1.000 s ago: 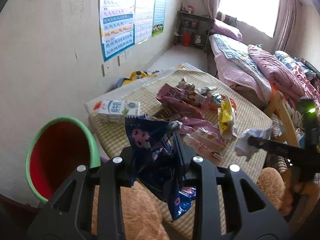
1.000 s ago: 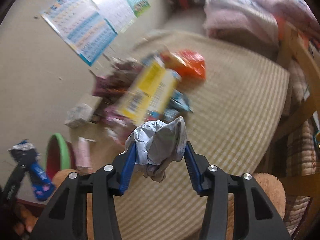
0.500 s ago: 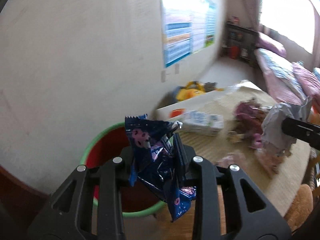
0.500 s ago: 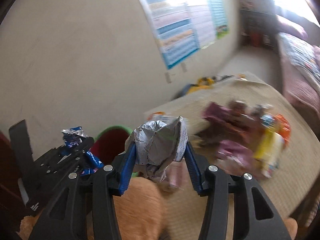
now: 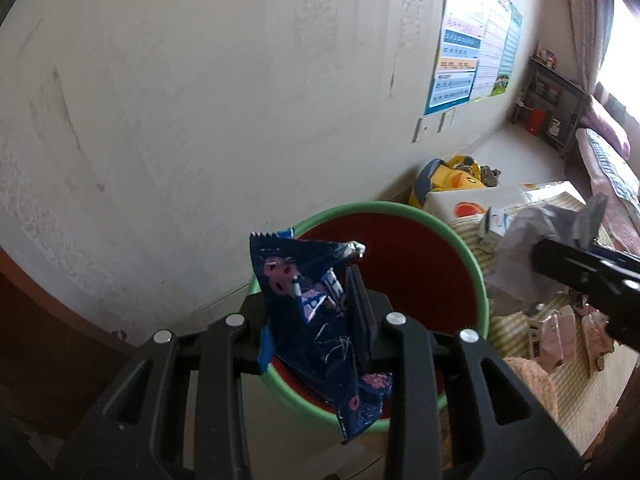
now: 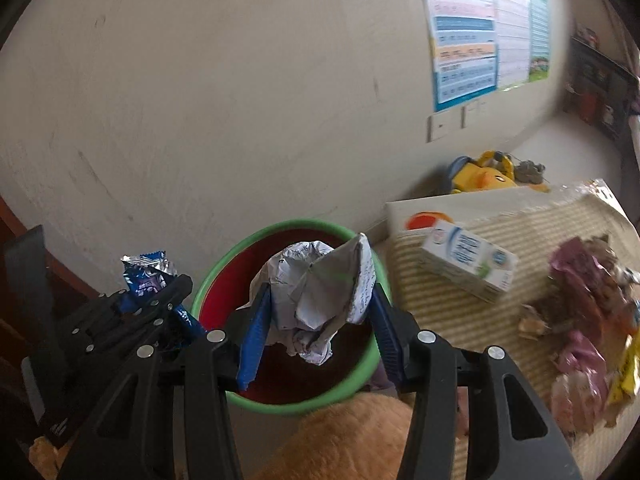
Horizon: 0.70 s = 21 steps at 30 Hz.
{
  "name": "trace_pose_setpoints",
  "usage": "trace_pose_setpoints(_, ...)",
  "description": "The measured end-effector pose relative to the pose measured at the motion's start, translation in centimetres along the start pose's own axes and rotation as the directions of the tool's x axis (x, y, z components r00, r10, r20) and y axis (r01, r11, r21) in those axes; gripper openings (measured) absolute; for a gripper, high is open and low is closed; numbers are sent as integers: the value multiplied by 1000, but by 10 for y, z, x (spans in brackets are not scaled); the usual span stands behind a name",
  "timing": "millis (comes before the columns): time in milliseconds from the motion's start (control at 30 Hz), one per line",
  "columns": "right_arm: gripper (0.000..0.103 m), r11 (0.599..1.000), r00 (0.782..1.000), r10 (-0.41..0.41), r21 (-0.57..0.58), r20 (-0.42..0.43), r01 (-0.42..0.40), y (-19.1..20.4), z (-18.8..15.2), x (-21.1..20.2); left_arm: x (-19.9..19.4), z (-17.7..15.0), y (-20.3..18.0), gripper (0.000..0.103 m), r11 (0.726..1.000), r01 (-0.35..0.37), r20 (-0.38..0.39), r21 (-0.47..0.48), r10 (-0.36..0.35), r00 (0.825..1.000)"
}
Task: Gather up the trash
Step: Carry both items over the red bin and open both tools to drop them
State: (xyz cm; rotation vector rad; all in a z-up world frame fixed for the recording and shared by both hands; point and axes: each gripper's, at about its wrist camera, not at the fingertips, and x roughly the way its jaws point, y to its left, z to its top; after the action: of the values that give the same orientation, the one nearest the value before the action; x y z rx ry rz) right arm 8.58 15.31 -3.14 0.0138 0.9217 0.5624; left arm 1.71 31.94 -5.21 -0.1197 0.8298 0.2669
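Your left gripper (image 5: 316, 312) has its jaws narrowed on a dark blue snack wrapper (image 5: 320, 320), pinched across its middle so the serrated top edge stands above the pads and the tail dangles below. Your right gripper (image 6: 320, 312) has its jaws set wider, clamped on both sides of a crumpled ball of grey-white paper (image 6: 316, 288) with handwriting on it.

Both pieces should handle as almost weightless. The wrapper is thin, glossy film, probably slick, so a grip across the flat middle suits it better than one on a corner. The paper ball is soft and springy; it gives under the pads, and squeezing its broadest part holds it best. Neither looks fragile.

Take the red bucket with the green rim (image 5: 468, 256) as your landmark. The wrapper hangs over its near rim, the tail within the opening. The paper ball hovers over its mouth. Just beyond the bucket, on the checked tabletop (image 6: 540, 232), more litter waits: a white carton (image 6: 468, 260) nearest, then pink and purple wrappers (image 6: 580, 276) farther off.
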Motion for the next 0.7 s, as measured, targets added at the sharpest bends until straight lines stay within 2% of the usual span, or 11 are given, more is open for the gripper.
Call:
trace_pose_setpoints(133, 59, 1000, 1000, -3, -26, -26, 2, 9, -2, 14, 0, -5, 9, 29, 1000, 0, -8, -18, 0, 1000)
trace_pose_setpoints(267, 65, 1000, 1000, -9, -20, -15, 9, 7, -4, 12, 2, -5, 9, 29, 1000, 5, -10, -20, -5, 1000)
trace_pose_setpoints(567, 66, 998, 1000, -13, 61, 4, 13, -17, -16, -22, -2, -1, 2, 31, 1000, 5, 4, -6, -5, 1000)
trace_pose_setpoints(700, 67, 994, 999, -29, 106, 16, 27, -34, -27, -41, -9, 1, -7, 36, 1000, 17, 14, 8, -17, 1000)
